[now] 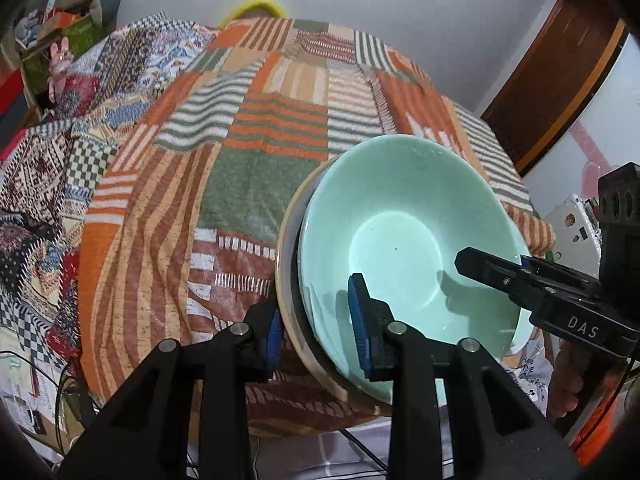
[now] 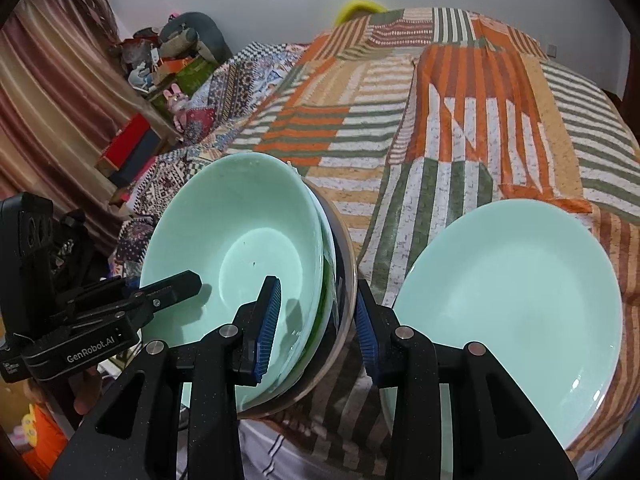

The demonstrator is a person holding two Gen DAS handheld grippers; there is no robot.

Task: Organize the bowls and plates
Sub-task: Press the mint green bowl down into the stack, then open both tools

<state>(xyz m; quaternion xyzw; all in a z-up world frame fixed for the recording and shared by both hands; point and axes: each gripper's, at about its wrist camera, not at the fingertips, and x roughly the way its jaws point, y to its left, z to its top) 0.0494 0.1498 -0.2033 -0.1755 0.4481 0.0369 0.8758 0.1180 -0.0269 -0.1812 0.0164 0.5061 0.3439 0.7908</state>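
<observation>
your left tongs are clamped on the near-left rim of a stack of bowls: one blue pad sits inside the mint green bowl, the other presses the outside of the dark bowl with a tan rim that it nests in. your right tongs grip the same stack on its opposite side, with one pad inside the green bowl and the other against the dark bowl's outer wall, so both rims are pinched together between the pads. in the left wrist view the right tongs reach in from the right edge over the green bowl's rim; in the right wrist view the left tongs come in from the left the same way. the stack is tilted, and its near edge hangs past the edge of the bed. just to the right of your right tongs a mint green plate lies on the patchwork striped blanket covering the bed, close beside the stack; whether they touch you cannot tell.
</observation>
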